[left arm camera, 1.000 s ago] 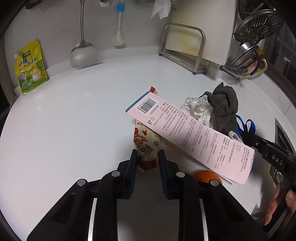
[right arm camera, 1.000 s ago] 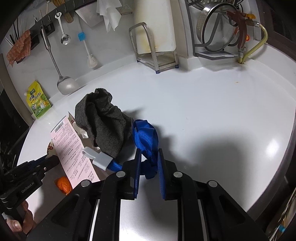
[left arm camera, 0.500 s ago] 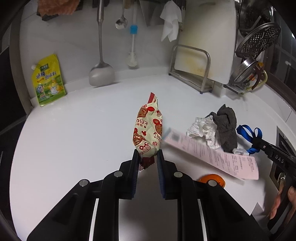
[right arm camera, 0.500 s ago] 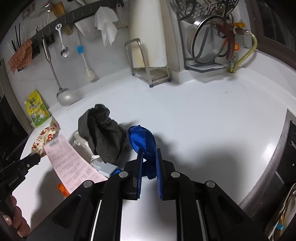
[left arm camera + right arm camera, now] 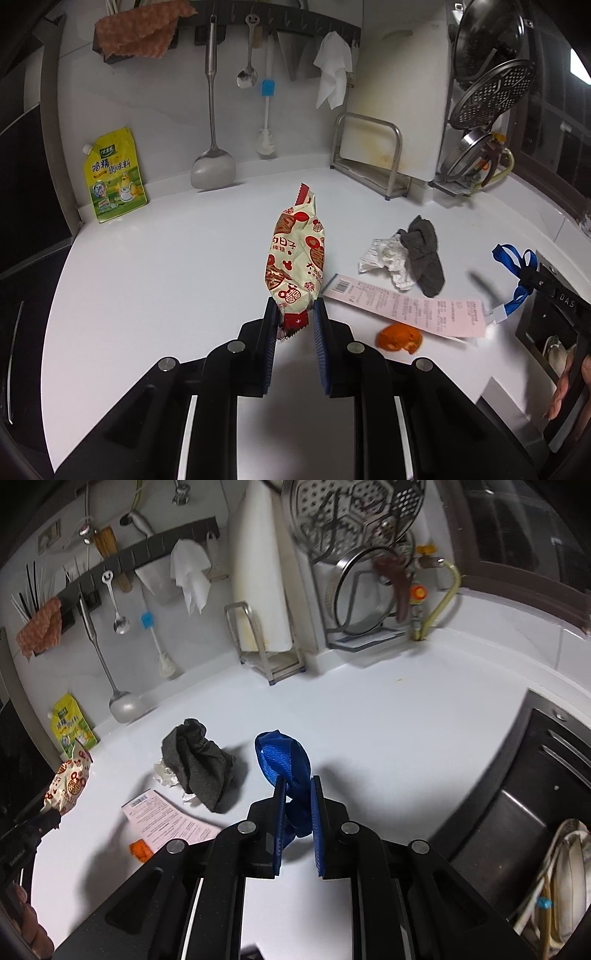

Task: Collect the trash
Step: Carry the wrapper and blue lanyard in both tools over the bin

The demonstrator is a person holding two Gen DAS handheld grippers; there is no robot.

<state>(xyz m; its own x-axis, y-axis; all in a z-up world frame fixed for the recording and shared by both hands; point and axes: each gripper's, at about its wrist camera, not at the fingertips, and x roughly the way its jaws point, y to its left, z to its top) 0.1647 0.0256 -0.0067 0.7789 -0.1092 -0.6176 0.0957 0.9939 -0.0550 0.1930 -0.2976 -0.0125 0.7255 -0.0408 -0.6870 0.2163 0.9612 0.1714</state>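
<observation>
My left gripper (image 5: 294,308) is shut on the red sealed end of a cream and red snack wrapper (image 5: 295,254), which stands up off the white counter (image 5: 166,266); the wrapper (image 5: 68,781) also shows at the left of the right wrist view. My right gripper (image 5: 298,788) is shut on a blue strap (image 5: 286,762), lifted clear of the counter, its white tag dangling in the left wrist view (image 5: 498,314). On the counter lie a pink paper slip (image 5: 406,308), a grey cloth (image 5: 424,254), crumpled white paper (image 5: 384,256) and an orange peel (image 5: 399,338).
A yellow seasoning pouch (image 5: 112,177) leans on the back wall. A cutting board in a metal rack (image 5: 373,155) and a dish rack with pans (image 5: 476,147) stand at the back right. Utensils hang from a wall rail (image 5: 214,110). A sink (image 5: 517,812) lies at the right.
Both grippers rose and pulled back. The wrapper came out from under the pink slip, which dropped flat on the counter. The blue strap lifted off the counter beside the grey cloth.
</observation>
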